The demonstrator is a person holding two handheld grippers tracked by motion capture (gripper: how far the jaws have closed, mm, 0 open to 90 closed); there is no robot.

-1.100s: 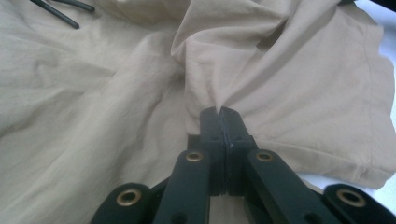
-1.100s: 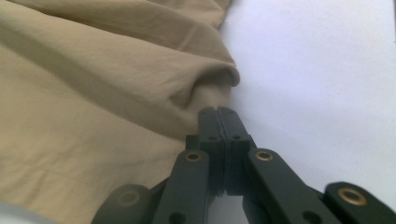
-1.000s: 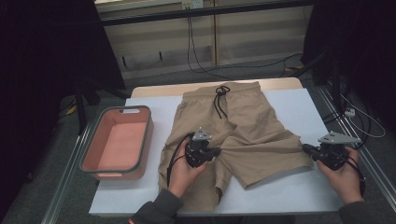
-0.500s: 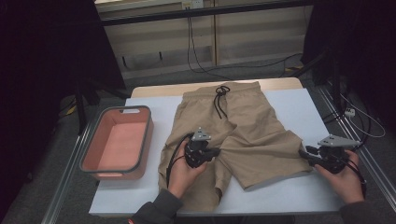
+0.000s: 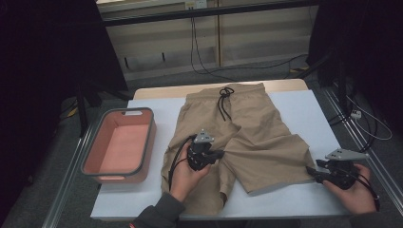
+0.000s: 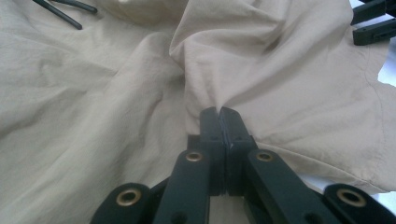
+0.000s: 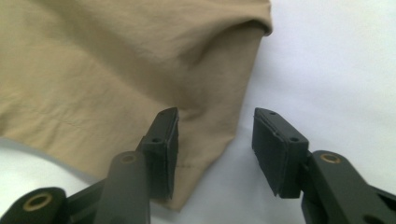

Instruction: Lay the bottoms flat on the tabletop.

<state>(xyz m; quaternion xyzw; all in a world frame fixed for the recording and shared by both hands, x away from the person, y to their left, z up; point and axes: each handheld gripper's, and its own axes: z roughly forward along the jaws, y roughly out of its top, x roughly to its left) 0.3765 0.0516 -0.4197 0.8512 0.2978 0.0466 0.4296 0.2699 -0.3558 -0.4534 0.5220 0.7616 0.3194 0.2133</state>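
Nearby, pink bin (image 5: 119, 145) left of shorts (image 5: 247, 137); left tool (image 6: 219, 122) pinching them; right tool (image 7: 215, 140) spread.

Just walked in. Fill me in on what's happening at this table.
A person is handling a pair of tan shorts spread on the white table with handheld tongs. The left tongs are shut on a fold of fabric near the crotch. The right tongs have just been opening at the leg hem's corner, pads off the cloth. A pink bin sits to the left.
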